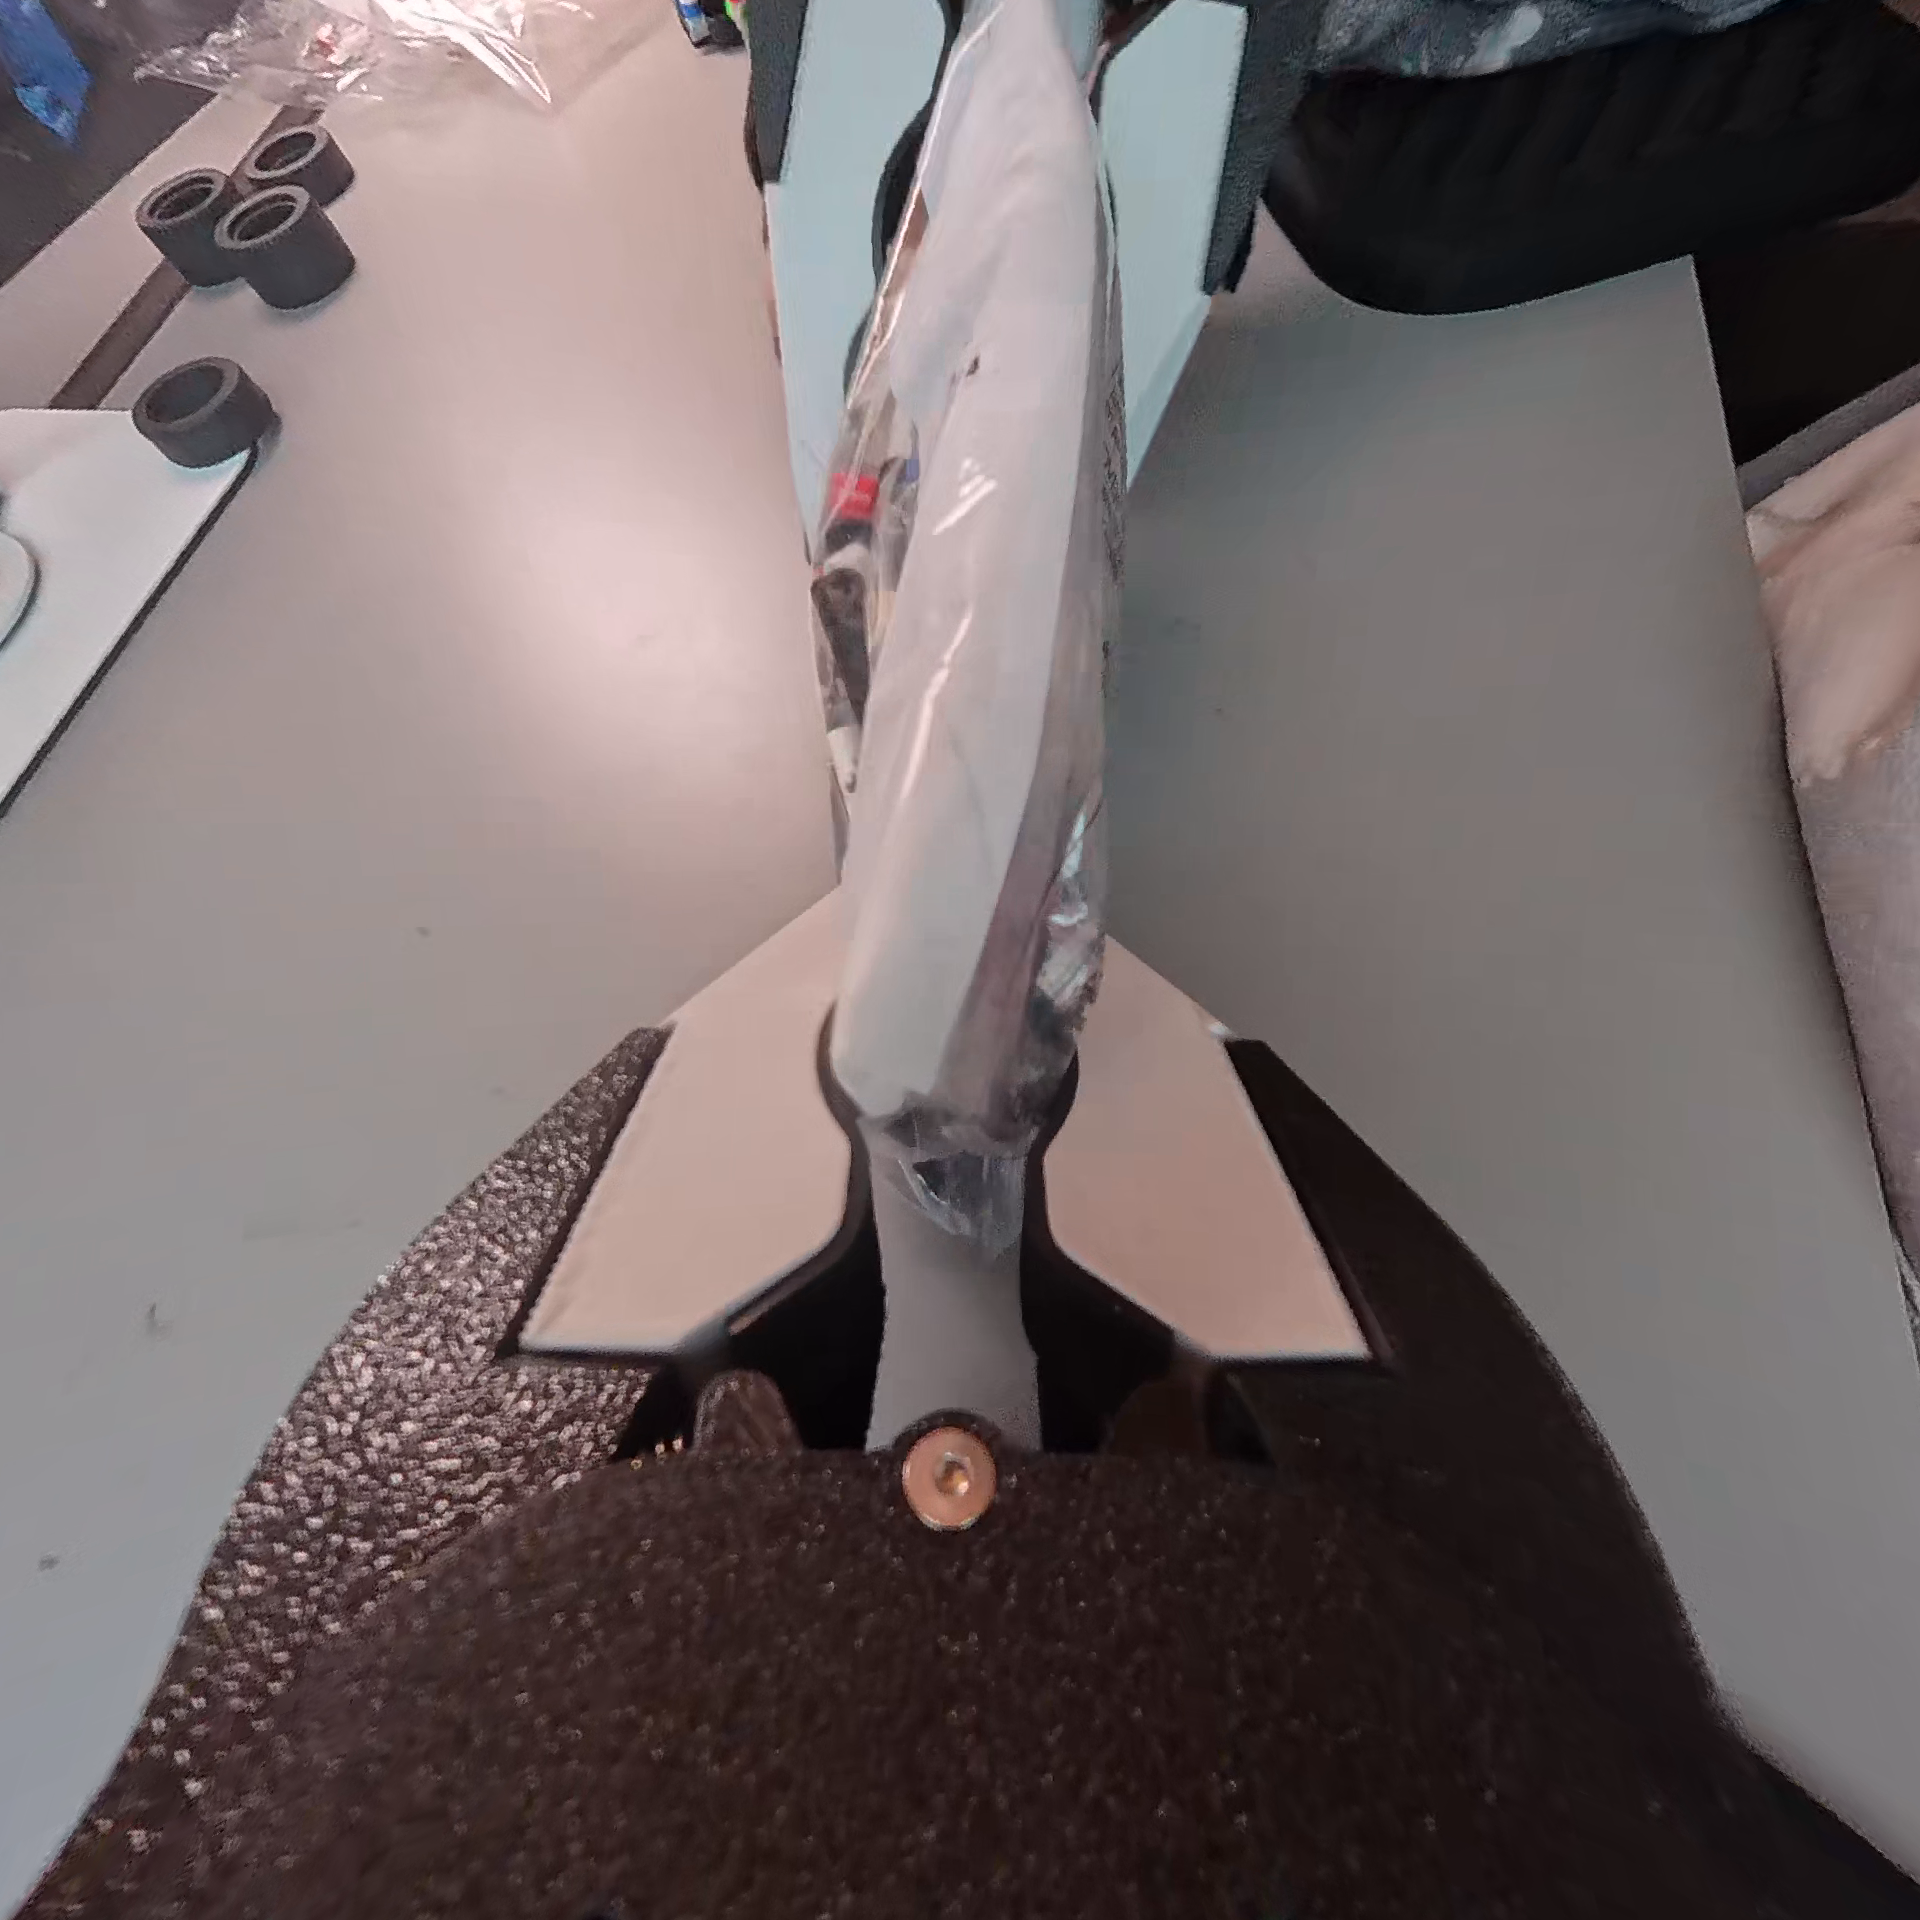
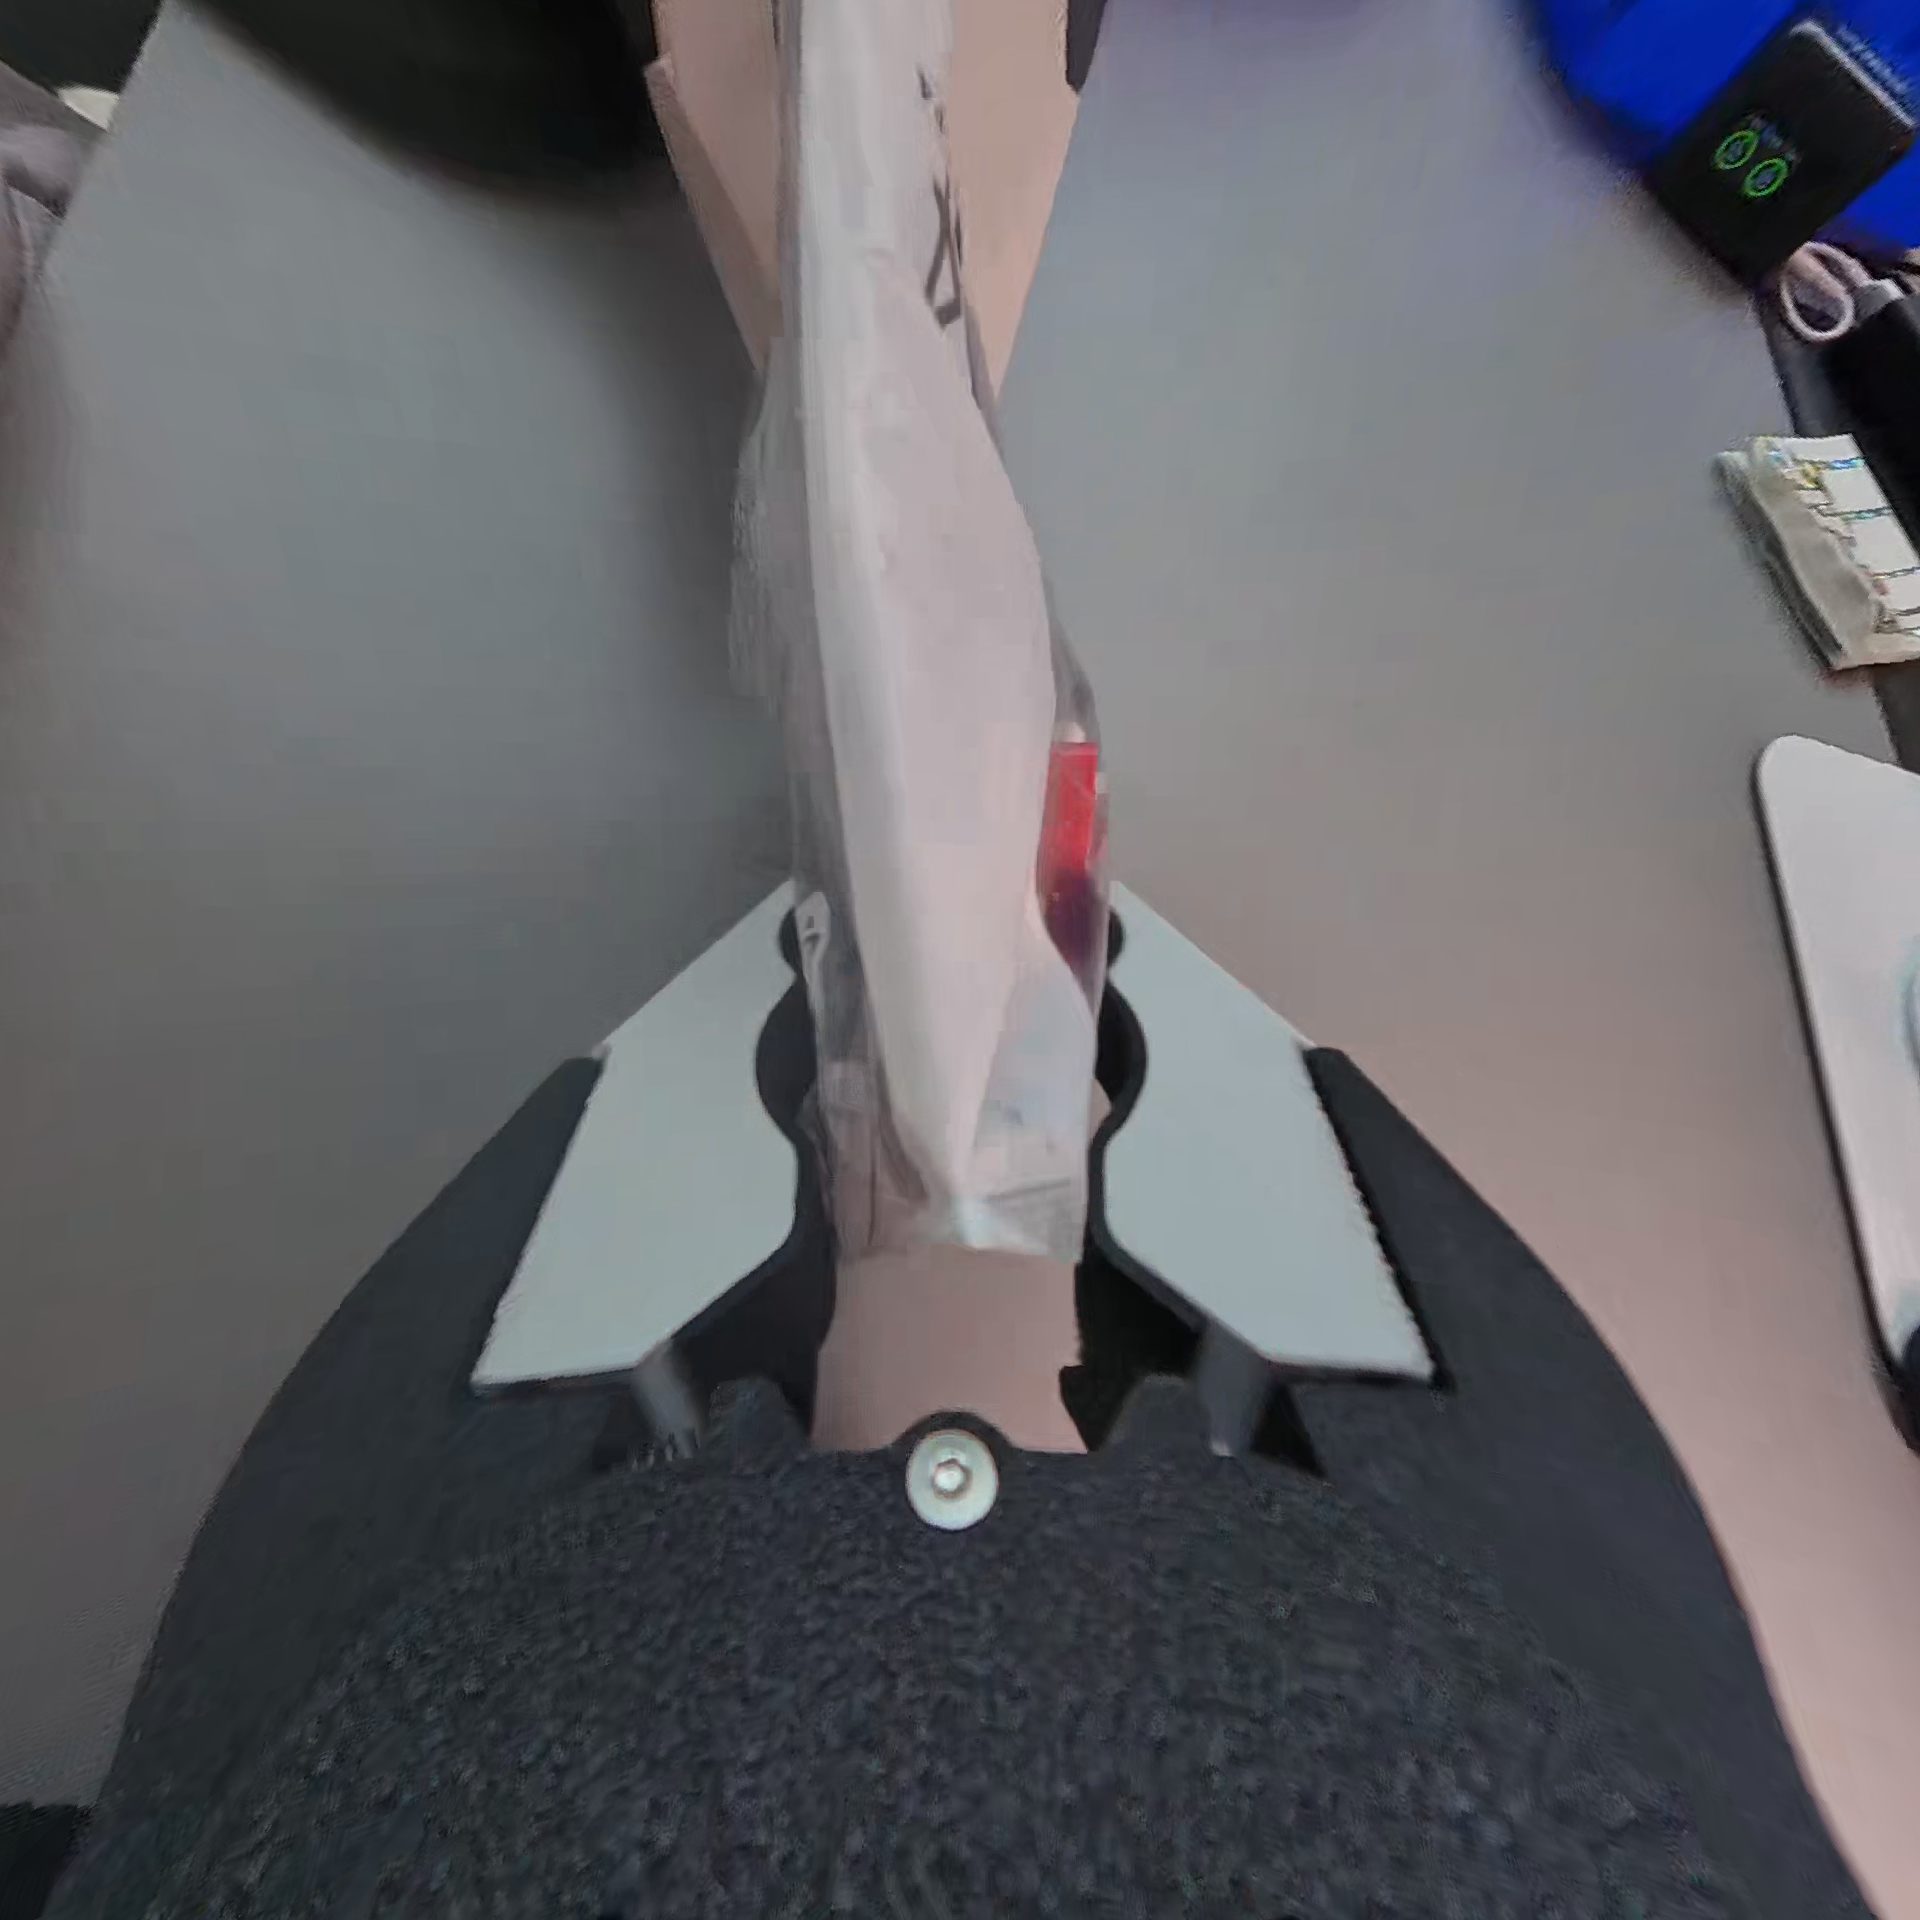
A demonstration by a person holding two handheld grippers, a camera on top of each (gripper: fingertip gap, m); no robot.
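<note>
A clear plastic bag (image 1: 977, 582) with a white sheet, a red piece and small dark parts inside is stretched edge-on between my two grippers, above the grey table (image 1: 436, 831). My left gripper (image 1: 951, 1049) is shut on one end of the bag. My right gripper (image 2: 951, 997) is shut on the other end of the same bag (image 2: 914, 727), with the red piece (image 2: 1070, 821) close to its fingers. In each view the bag runs straight ahead to the other gripper at the top edge, which is mostly hidden behind the bag.
Several black foam rings (image 1: 249, 218) and a white mat (image 1: 94, 540) lie at the left, and a crumpled clear bag (image 1: 343, 52) at the top left. A person in dark clothing (image 1: 1558, 156) sits beyond the table edge. The right wrist view shows a blue item with a black device (image 2: 1766, 145), a folded cloth (image 2: 1829, 551) and a white mat (image 2: 1839, 987). The gap from one gripper's tips to the other's is roughly 8 cm.
</note>
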